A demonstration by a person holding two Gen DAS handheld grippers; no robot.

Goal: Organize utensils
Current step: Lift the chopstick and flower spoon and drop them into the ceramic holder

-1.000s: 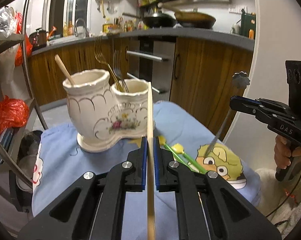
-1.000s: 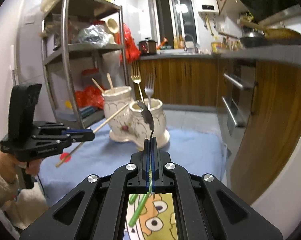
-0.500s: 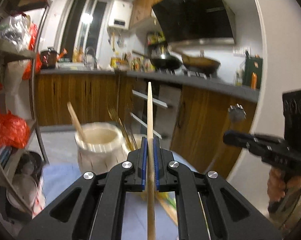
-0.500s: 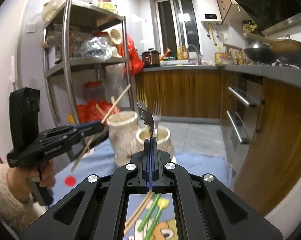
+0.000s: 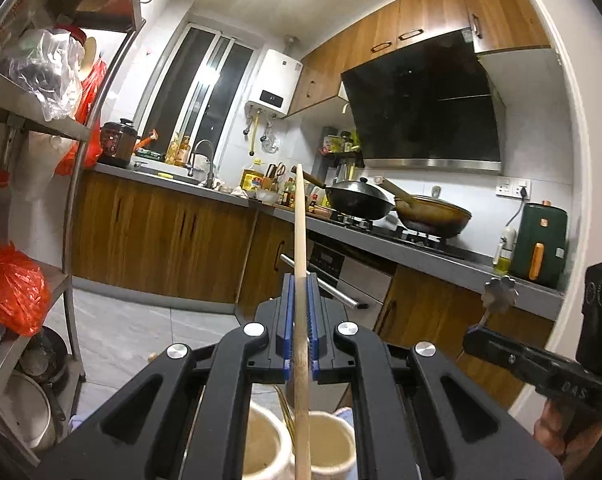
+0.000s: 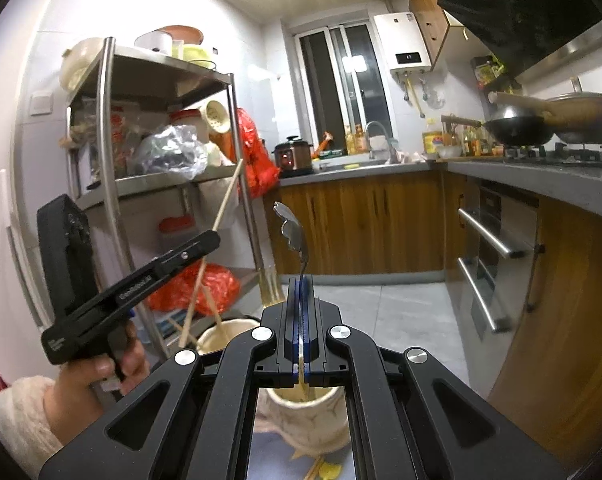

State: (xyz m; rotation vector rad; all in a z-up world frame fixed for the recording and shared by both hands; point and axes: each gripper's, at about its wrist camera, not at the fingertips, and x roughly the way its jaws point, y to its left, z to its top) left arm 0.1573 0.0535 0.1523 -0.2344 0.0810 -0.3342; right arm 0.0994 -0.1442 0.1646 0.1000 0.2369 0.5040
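My left gripper [image 5: 299, 284] is shut on a wooden chopstick [image 5: 299, 240] held upright above the cream two-cup ceramic holder [image 5: 261, 446]; it also shows in the right wrist view [image 6: 209, 240], its chopstick [image 6: 213, 248] slanting down toward the left cup [image 6: 225, 334]. My right gripper [image 6: 301, 284] is shut on a metal utensil with an ornate handle end [image 6: 291, 228], above the right cup [image 6: 301, 412]. It appears in the left wrist view [image 5: 477, 336], the flower-shaped handle end [image 5: 500, 296] above it. Gold forks [image 6: 271, 288] stand in the holder.
A steel shelf rack [image 6: 109, 152] with bags and jars stands at the left. Wooden cabinets, an oven [image 6: 493, 264] and a counter with woks [image 5: 397, 204] are behind and to the right. Green and wooden utensils lie on the blue cloth [image 6: 321, 470] below.
Both grippers have risen and tilted upward, so the holder has dropped to the bottom of both views. The chopstick and the metal utensil now hang over the cups.
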